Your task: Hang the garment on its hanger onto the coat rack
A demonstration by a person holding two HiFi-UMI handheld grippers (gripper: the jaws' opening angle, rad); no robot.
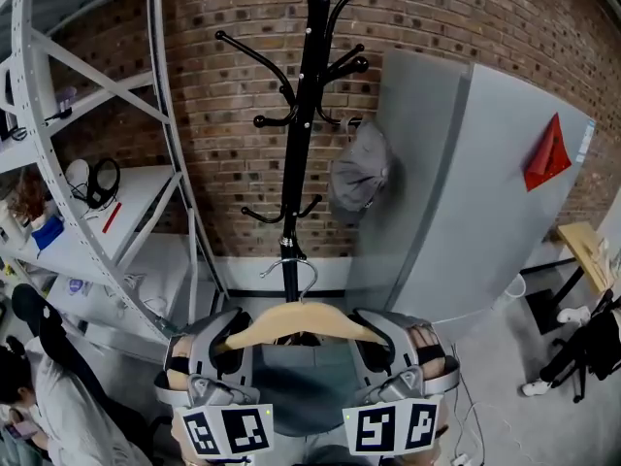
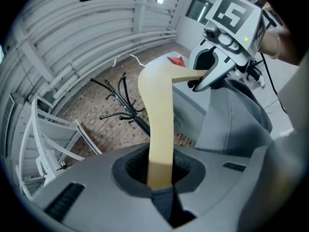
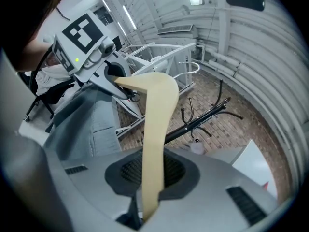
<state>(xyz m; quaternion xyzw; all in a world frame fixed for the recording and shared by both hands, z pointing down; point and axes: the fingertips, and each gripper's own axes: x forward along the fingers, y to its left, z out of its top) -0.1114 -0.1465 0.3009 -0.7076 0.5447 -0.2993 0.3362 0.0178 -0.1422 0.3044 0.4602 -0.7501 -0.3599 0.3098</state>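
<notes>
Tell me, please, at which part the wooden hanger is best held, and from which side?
Grip the wooden hanger on its two sloping arms near their ends, coming from below, as the left claw and right claw do now. The wire hook rises from the middle, so this leaves it free for the coat rack.

Workshop-type rm: brick wall, metal shelving w/ clutter

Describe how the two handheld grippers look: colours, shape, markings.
Both the left gripper and right gripper have rounded grey shells with black textured pads inside the jaws. Each carries a white cube printed with black square markers, plus a small green light.
</notes>
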